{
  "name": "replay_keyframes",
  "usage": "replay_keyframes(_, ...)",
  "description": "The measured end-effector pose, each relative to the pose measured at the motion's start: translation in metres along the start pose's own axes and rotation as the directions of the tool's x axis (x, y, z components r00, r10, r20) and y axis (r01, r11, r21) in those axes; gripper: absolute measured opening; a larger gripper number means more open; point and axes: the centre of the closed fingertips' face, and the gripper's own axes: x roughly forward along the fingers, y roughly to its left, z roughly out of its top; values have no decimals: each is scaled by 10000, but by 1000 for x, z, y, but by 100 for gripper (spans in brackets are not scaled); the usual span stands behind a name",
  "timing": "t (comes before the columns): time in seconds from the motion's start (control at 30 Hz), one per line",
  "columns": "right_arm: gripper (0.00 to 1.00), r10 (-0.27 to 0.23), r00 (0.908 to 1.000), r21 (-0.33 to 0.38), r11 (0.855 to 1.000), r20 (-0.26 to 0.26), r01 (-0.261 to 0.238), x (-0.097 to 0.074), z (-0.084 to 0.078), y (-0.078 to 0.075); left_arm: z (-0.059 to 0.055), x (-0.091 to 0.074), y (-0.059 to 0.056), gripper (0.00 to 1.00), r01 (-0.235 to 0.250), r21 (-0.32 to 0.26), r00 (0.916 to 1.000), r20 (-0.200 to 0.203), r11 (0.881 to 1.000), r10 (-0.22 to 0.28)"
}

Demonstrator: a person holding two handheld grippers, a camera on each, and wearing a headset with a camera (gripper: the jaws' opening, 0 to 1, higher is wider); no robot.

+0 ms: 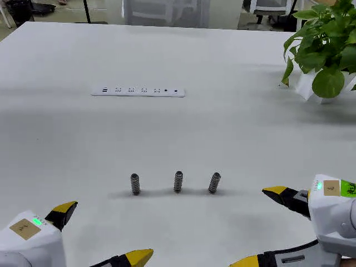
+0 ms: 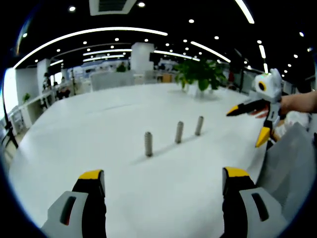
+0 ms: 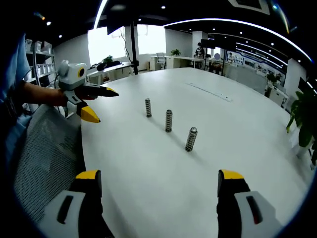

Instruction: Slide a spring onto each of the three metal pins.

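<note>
Three springs (image 1: 178, 181) sit on their pins (image 3: 193, 131) in a row. The left gripper (image 1: 100, 236) and right gripper (image 1: 261, 225) hover nearer, either side, jaws wide and empty, the job seemingly done.

Springs (image 2: 179, 132) blurred, coils indistinct; plant (image 1: 325, 39) cropped at edge.

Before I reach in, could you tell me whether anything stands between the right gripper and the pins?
Nothing visible does: bare table lies between the open right gripper and the three pins, each carrying a spring.
</note>
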Motion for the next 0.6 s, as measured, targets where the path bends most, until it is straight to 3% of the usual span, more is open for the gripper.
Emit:
replay_keyframes(0.43, 99, -1116, 9936, 623, 9919, 177, 1103, -21, -20, -15, -7, 2, -3, 100, 182, -100, 9995, -268, 9998, -185)
replay_keyframes(0.6, 99, -1290, 9914, 839, 9884, 198, 1269, -25, -23, -15, -7, 1, -4, 100, 256, -152, 9994, -234, 9996, -259)
